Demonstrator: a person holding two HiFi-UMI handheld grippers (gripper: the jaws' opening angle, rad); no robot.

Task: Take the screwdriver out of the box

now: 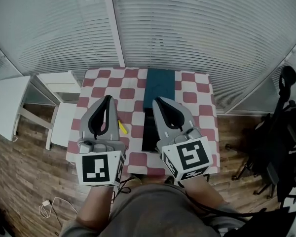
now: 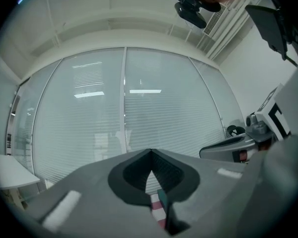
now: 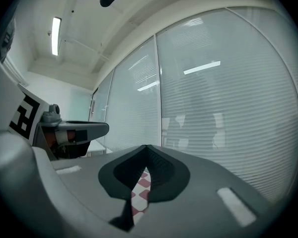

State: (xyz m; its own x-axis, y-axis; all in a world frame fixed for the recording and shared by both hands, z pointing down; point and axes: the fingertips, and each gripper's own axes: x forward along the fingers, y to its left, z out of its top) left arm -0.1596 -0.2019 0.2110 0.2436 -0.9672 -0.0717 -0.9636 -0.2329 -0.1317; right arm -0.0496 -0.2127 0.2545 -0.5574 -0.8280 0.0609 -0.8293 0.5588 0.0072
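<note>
Closest in, the left grey plastic gripper [image 1: 107,98] and the right grey plastic gripper [image 1: 158,100] hung level above the red-and-white checked desk [image 1: 197,95]. Both had their fingers [image 1: 94,115] pressed together, gripping nothing. What looked like the slim yellow screwdriver [image 1: 122,127] lay on the cloth, already outside the black open box [image 1: 149,132] at its 3 o'clock. It sat at 5 o'clock from the left tips, its length running 11 to 5, and the left hand seemed nearer.
</note>
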